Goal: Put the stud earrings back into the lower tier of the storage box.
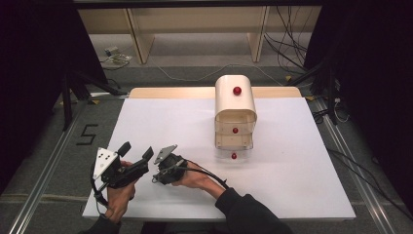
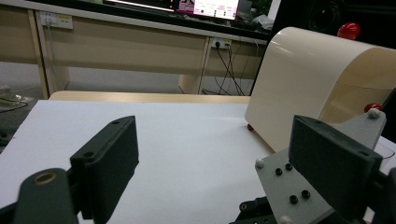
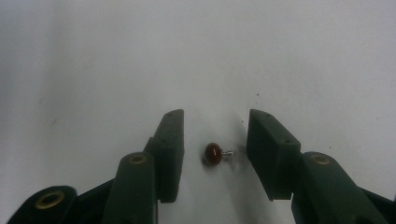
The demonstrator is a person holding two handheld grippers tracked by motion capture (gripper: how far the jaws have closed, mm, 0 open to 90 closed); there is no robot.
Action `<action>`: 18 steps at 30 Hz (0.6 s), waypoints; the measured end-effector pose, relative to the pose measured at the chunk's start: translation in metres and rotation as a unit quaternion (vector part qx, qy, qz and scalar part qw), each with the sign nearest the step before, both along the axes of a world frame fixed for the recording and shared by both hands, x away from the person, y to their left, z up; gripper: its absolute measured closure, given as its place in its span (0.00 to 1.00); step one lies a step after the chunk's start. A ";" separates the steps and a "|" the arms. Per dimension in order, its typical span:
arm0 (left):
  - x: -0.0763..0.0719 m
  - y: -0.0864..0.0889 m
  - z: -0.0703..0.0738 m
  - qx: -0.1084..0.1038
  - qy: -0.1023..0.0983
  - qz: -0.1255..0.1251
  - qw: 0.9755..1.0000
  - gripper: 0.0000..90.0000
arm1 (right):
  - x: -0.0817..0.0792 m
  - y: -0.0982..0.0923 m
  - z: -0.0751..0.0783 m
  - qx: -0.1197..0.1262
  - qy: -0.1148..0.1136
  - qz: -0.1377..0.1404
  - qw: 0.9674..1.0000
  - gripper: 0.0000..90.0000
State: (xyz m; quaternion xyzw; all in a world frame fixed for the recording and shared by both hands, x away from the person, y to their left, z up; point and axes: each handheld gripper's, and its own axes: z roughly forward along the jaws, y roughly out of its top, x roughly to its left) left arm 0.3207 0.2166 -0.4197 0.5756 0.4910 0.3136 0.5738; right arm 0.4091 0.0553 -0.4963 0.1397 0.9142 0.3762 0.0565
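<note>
Cream plastic drawer cabinet [image 1: 235,105] with red knobs is standing at the white table's [image 1: 292,161] far middle, while a loose red knob [image 3: 213,153] is lying between the right gripper's [image 3: 215,151] parted jaws, and the left gripper [image 2: 212,158] is gaping, holding nothing.

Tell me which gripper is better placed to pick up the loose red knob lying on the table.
Right. The right gripper has open jaws on both sides of the red knob on the table. The left gripper, also open, faces the cream cabinet instead.
</note>
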 end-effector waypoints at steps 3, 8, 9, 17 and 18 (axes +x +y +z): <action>0.000 0.000 0.000 0.000 0.000 -0.001 1.000 0.17 | 0.000 0.001 0.000 -0.002 0.001 0.004 1.000 0.67; 0.000 0.000 0.000 0.000 0.000 0.000 1.000 0.17 | 0.000 0.001 0.000 -0.001 0.004 0.009 1.000 0.74; 0.000 0.000 0.000 0.000 0.000 0.000 1.000 0.17 | 0.000 0.001 0.001 -0.002 0.006 0.010 1.000 0.75; 0.000 0.000 0.000 0.000 -0.001 0.000 1.000 0.17 | 0.001 0.000 0.001 -0.003 0.005 0.012 1.000 0.83; 0.000 0.000 0.000 0.000 -0.001 0.000 1.000 0.17 | 0.001 -0.001 0.002 -0.001 0.009 0.012 1.000 0.83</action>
